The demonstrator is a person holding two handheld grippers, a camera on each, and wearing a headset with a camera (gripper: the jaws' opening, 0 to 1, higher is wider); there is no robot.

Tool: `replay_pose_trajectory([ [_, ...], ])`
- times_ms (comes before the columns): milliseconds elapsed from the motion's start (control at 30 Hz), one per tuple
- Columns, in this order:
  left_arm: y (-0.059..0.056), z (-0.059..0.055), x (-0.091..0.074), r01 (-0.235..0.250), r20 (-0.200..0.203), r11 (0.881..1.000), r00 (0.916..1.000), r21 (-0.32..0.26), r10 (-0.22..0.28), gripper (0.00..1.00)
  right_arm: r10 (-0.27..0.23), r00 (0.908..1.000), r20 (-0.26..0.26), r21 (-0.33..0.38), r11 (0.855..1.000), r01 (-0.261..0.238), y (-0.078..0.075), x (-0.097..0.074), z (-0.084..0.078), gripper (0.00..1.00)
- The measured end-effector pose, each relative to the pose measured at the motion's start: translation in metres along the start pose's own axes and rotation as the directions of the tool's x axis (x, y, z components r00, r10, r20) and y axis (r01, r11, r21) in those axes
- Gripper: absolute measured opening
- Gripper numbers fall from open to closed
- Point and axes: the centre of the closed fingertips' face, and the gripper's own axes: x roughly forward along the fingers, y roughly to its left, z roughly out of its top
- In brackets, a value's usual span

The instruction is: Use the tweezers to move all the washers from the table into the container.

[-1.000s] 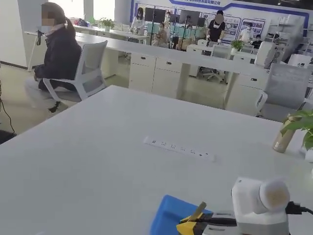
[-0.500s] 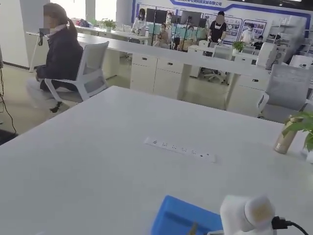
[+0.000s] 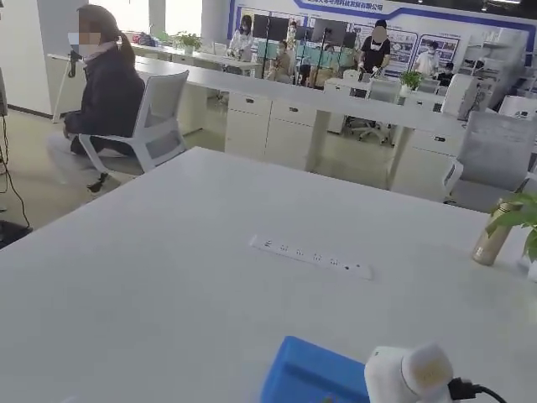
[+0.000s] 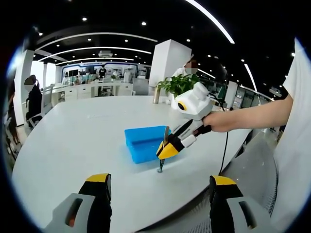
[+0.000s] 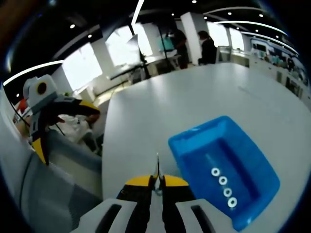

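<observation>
The right gripper (image 5: 156,182) was clenched on the tweezers (image 5: 157,168), its 2 yellow-tipped jaws pressed together around the thin metal shaft. In the left gripper view the same tool, held by a hand (image 4: 218,121), angled down with the tweezers' tip at or just above the table (image 4: 73,141), just beside the near corner of the blue container (image 4: 143,142). Whether the tip touched the surface could not be told, and it was too fine to say whether it pinched anything.

The left gripper (image 4: 160,180) was released, its 2 jaws standing well apart with nothing between them, held back from the work and aimed across the table toward the container.

Inside the container, in the right gripper view, 4 washers (image 5: 223,186) lay in a short row on the floor of the tray, near one another. That part of the job looked done. No washer could be made out on the white tabletop around the tweezers' tip, so how many were left to move, if any, could not be told. With the tip down beside the tray, my guess was that either 1 more washer was being sought or the sweep was near its end.

Farther out in the head view, a white power strip (image 3: 310,255) lay on the table beyond the container, and a metal bottle (image 3: 487,241) stood near the far right edge.
</observation>
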Motion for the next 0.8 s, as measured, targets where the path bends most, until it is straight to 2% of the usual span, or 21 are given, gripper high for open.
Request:
replay_pose_trajectory([
  [433,0.000,-0.001,-0.001,-0.002,-0.003,1.000,1.0000,0.001,0.002,0.84,0.005,0.9997,-0.022,-0.020,1.000,-0.005,0.004,0.004,-0.003,0.04],
  [633,-0.002,0.000,0.000,0.002,-0.005,1.000,1.0000,0.005,-0.002,0.84,0.002,0.9990,-0.044,-0.106,0.994,-0.007,0.010,0.005,-0.005,0.04],
  [767,-0.003,0.001,0.002,0.005,-0.006,1.000,1.0000,0.007,-0.005,0.84,-0.003,0.9989,-0.047,-0.185,0.983,-0.006,0.010,0.008,-0.008,0.04],
  [800,-0.004,0.001,0.002,0.007,-0.007,1.000,1.0000,0.008,-0.006,0.84,-0.005,0.9988,-0.049,-0.249,0.968,-0.008,0.011,0.007,-0.007,0.04],
])
